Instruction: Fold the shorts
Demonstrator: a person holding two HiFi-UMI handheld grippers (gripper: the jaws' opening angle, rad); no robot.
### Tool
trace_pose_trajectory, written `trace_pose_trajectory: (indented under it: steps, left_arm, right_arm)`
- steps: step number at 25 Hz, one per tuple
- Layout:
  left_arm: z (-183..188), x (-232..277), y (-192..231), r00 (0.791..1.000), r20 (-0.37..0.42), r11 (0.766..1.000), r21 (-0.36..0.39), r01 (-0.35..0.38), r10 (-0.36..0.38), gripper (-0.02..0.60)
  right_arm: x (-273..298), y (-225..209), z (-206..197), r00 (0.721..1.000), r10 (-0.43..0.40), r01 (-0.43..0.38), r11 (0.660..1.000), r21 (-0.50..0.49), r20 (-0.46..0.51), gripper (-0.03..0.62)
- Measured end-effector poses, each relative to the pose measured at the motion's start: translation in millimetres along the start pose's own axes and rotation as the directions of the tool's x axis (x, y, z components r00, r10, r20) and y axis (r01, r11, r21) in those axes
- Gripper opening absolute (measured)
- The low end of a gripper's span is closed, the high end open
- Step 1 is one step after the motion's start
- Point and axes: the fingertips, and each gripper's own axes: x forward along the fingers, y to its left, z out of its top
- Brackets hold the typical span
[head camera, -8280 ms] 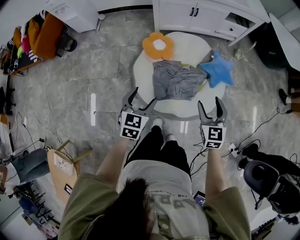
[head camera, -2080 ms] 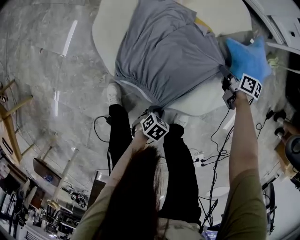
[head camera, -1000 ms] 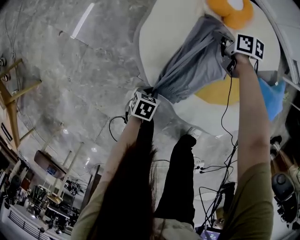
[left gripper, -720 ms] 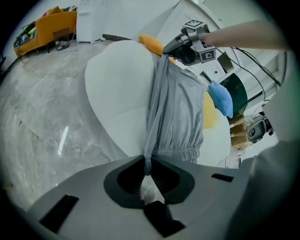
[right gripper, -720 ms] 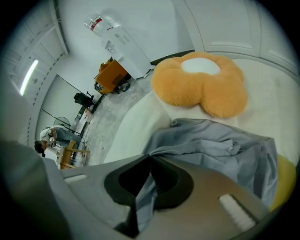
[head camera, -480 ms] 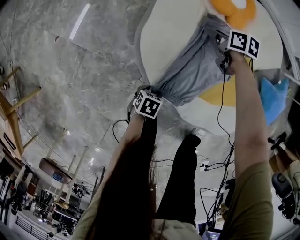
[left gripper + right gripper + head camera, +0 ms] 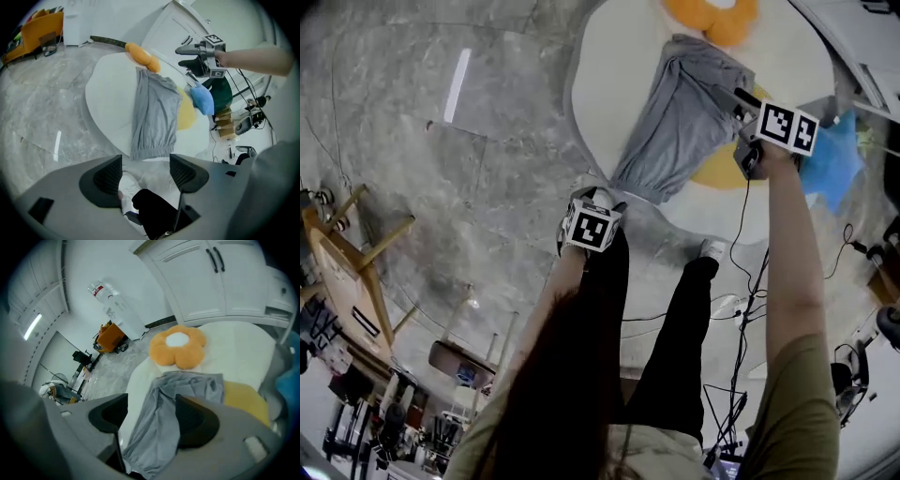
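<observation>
One pair of grey shorts (image 7: 680, 117), folded lengthwise, flat.

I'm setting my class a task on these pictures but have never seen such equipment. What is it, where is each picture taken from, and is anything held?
A person holds a two-jaw tool in each hand; no robot. One picture looks down from a head camera; the others look along each tool's jaws. Grey shorts lie on a white round table, near an orange flower cushion and a blue star cushion. The left tool and right tool have just been opening; both stand open, gripping nothing.
</observation>
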Motion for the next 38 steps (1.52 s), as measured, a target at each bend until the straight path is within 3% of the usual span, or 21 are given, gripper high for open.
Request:
trace_pose_trajectory:
  steps: [3, 6, 10, 13, 19, 24, 28, 38]
  left_arm:
    - [1.4, -29.9, -5.4, 1.000, -0.025, 0.994, 0.108, 0.004, -0.001, 0.309]
    - [3.8, -48.6, -9.8, 0.999, -0.040, 0.986, 0.166, -0.017, 0.024, 0.308]
    - [10.4, -58.7, -14.1, 0.998, -0.035, 0.978, 0.203, -0.051, 0.059, 0.310]
    - [24.1, -57.2, -26.6, 0.997, -0.033, 0.969, 0.239, -0.058, 0.068, 0.308]
    - [51.5, -33.4, -42.0, 0.999, -0.006, 0.959, 0.282, -0.034, 0.037, 0.310]
    - [53.3, -10.3, -44.9, 0.998, -0.055, 0.946, 0.322, 0.030, -0.013, 0.309]
    - [54.0, 14.2, -35.4, 0.994, -0.096, 0.935, 0.344, 0.088, -0.058, 0.308]
    - [40.3, 57.0, -7.9, 0.985, -0.141, 0.928, 0.344, 0.140, -0.096, 0.308]
  right_arm:
    - [-45.9, -16.1, -28.9, 0.994, -0.107, 0.105, 0.993, 0.054, 0.034, 0.308]
    - [-79.9, -27.8, -52.9, 0.984, -0.173, 0.169, 0.981, 0.099, 0.036, 0.308]
    - [-113.4, -41.8, -86.0, 0.974, -0.219, 0.210, 0.967, 0.147, 0.050, 0.308]
    - [-124.1, -51.5, -91.6, 0.975, -0.215, 0.206, 0.971, 0.124, 0.064, 0.308]
    - [-97.5, -52.0, -64.1, 0.977, -0.209, 0.214, 0.967, -0.136, 0.047, 0.307]
    - [-47.2, -58.0, -41.1, 0.970, -0.241, 0.210, 0.901, -0.380, -0.035, 0.305]
    - [6.9, -77.1, -16.6, 0.961, -0.257, 0.179, 0.863, -0.473, -0.104, 0.296]
    - [92.3, -122.4, -35.2, 0.869, -0.383, 0.068, 0.720, -0.690, -0.314, 0.256]
